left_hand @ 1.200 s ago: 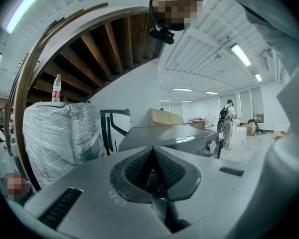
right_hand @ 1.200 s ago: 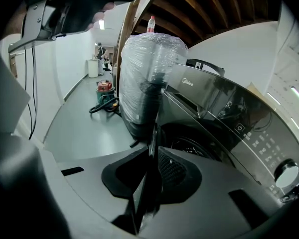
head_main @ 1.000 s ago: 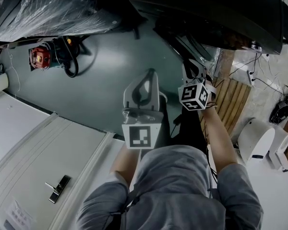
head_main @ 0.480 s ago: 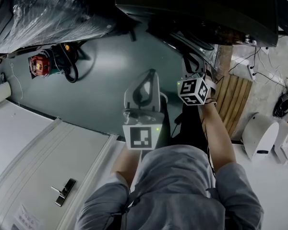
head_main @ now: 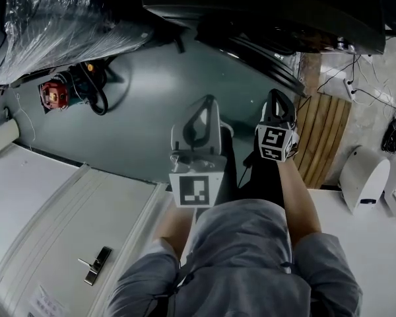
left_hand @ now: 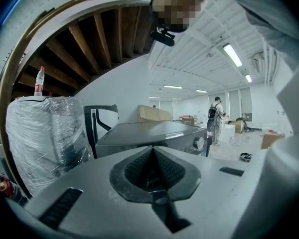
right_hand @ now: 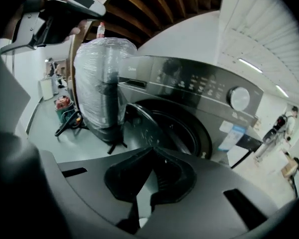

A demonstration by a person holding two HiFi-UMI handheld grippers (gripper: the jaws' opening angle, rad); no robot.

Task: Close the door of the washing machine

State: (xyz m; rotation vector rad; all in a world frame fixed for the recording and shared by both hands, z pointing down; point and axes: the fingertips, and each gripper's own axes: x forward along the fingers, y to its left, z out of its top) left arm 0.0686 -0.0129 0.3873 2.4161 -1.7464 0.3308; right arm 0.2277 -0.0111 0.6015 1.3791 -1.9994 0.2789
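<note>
The dark grey washing machine stands at the top of the head view, seen front-on in the right gripper view. Its round door hangs ajar, swung out to the left of the drum opening, and shows as a dark curved rim from above. My right gripper points at the machine from a short way off, shut with nothing held. My left gripper is beside it on the left, over the green floor, also shut and empty. Neither touches the door.
A plastic-wrapped bundle stands left of the machine, with a red tool and hose on the floor below it. Right of the machine lies a wooden slatted pallet. A white panel with a handle is at lower left. A person stands far off.
My right gripper has swung a little right and back and turned to point straight at the machine. The left gripper has stayed put.
</note>
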